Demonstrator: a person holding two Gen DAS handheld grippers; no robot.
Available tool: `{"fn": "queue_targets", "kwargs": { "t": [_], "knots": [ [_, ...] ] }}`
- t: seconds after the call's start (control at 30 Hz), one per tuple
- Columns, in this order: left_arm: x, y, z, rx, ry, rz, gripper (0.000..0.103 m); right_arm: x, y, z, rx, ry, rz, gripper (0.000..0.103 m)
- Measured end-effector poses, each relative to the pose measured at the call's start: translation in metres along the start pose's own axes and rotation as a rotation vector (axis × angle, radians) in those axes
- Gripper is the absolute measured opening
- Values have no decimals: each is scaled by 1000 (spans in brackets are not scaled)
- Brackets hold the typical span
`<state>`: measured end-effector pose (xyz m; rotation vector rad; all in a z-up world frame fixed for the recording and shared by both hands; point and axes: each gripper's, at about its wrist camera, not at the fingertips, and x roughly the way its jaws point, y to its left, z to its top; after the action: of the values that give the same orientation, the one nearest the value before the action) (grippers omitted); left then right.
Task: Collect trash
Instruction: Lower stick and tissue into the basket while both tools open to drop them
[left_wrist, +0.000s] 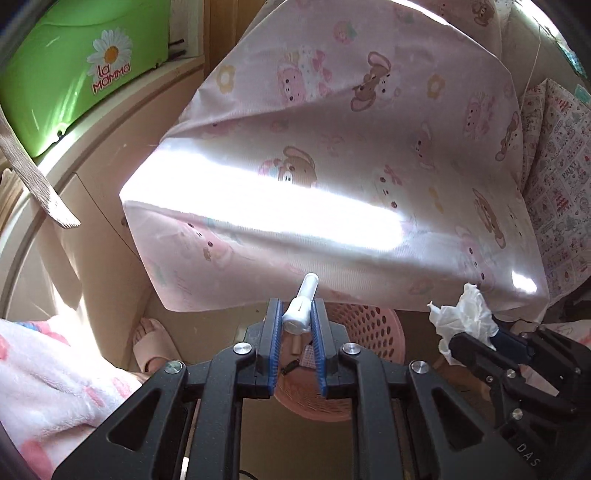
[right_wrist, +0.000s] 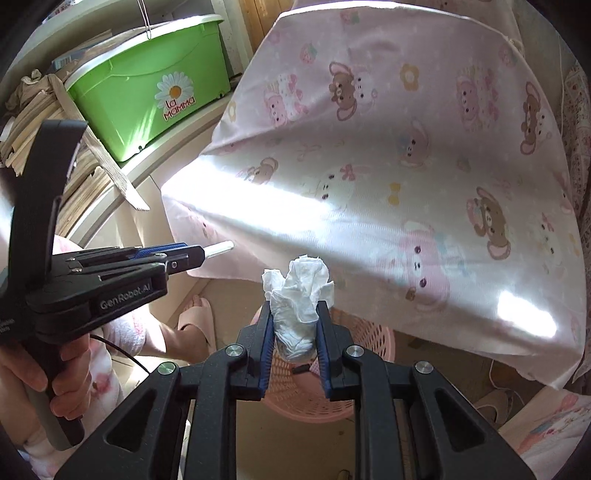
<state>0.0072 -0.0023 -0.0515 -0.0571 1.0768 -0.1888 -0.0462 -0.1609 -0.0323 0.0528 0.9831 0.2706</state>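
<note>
Item 1: left gripper (left_wrist: 297, 325), closed on a small white plastic tube (left_wrist: 301, 310), its narrow end jutting forward past the blue pads; in the right wrist view the same gripper (right_wrist: 199, 253) shows from the side with the tube's tip (right_wrist: 221, 246) protruding. Item 2: right gripper (right_wrist: 295, 325), closed on a crumpled white tissue (right_wrist: 299, 295) that bulges above the pads; from the left wrist view this gripper (left_wrist: 476, 341) sits to the right with the tissue (left_wrist: 461, 314) bunched at its tip. Item 3: pink perforated basket (right_wrist: 354, 332) on the floor, partly under the overhang of the bed sheet, and directly below both grippers; the same basket (left_wrist: 373, 325) shows behind the left gripper. A dark scrap or 2 appears to lie inside, too small to identify. Item 4: pink bed sheet with bear and rabbit print (left_wrist: 369, 147), no loose trash visible on the part in view. Item 5: green storage box (right_wrist: 155, 85) on a shelf, untouched. Status, as judged: 2 pieces of trash are picked up and held over the basket; neither is yet dropped. Remaining: open each gripper above the basket's mouth, then check for further trash outside these views.
</note>
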Motion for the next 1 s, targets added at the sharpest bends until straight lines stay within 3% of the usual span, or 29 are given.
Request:
{"fn": "queue_targets", "kwargs": {
  "t": [0.23,0.33,0.5,0.73,0.9,1.0],
  "knots": [
    [49,-8,-14,25,196,11,15,48,-11,-19,43,159,6,21],
    [66,-1,-19,-8,224,52,15,70,-16,-29,52,227,-7,21],
    [99,8,-22,-55,334,1,15,105,-22,-45,70,293,-36,21],
    [126,14,-28,-113,425,-40,15,156,-25,-67,38,441,-55,24],
    [131,14,-30,-119,448,-47,16,165,-27,-76,76,484,-14,26],
    [130,12,-30,-92,436,-26,38,165,-23,-75,47,470,-41,48]
  ]
}}
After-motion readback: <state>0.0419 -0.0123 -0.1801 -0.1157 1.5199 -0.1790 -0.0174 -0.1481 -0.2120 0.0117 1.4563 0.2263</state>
